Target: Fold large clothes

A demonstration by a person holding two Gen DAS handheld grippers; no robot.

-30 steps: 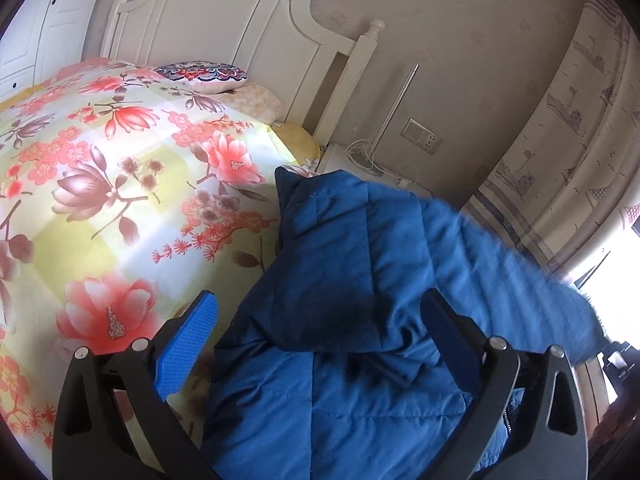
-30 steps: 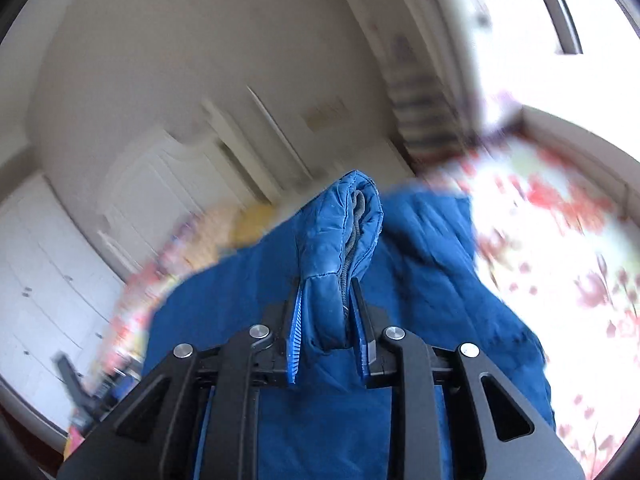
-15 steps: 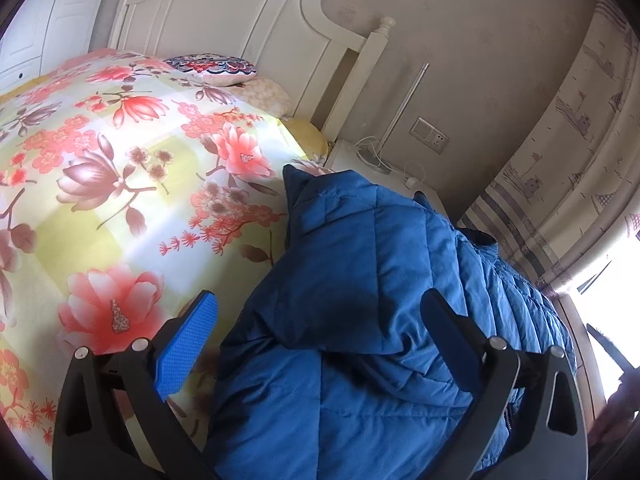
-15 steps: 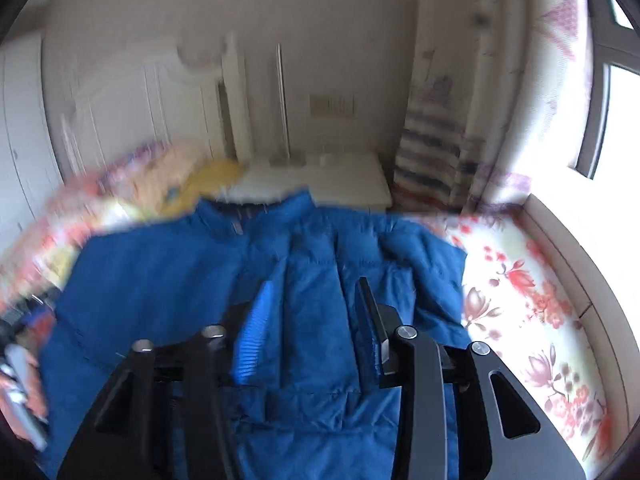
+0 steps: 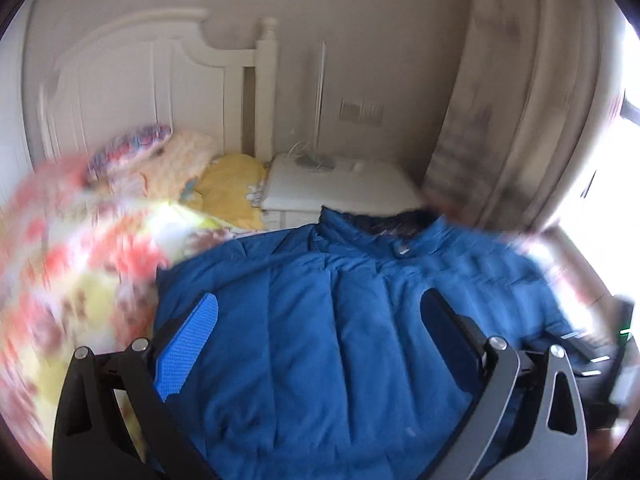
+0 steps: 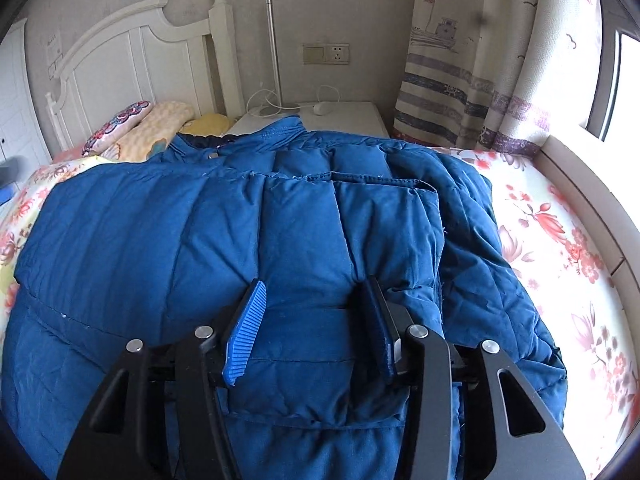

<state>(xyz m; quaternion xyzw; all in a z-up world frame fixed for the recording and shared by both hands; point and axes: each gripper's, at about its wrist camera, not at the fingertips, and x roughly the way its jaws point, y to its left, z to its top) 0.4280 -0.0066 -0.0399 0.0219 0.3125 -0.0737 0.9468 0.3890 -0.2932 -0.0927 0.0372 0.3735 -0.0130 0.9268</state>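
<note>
A big blue puffer jacket (image 6: 160, 232) lies spread on the floral bed cover (image 6: 560, 240), collar (image 6: 280, 130) toward the headboard. One sleeve (image 6: 352, 216) is folded flat across its front. My right gripper (image 6: 314, 285) sits low over that sleeve. Its jaws are opening, and the padded fabric lies between them without being pinched. In the left wrist view, which is blurred by motion, the jacket (image 5: 328, 340) fills the lower middle. My left gripper (image 5: 320, 300) hangs above it, open wide and holding nothing.
A white headboard (image 6: 132, 52) and pillows (image 6: 160, 128) are at the far left. A white nightstand (image 6: 344, 118) with cables and a lamp pole (image 6: 274, 48) stands behind the collar. A curtain (image 6: 480, 60) and a window ledge (image 6: 592, 184) run along the right.
The right gripper let go of the sleeve fold it was pinching and its jaws widened; the sleeve now lies flat. The left gripper swung right and up over the jacket, still open.
</note>
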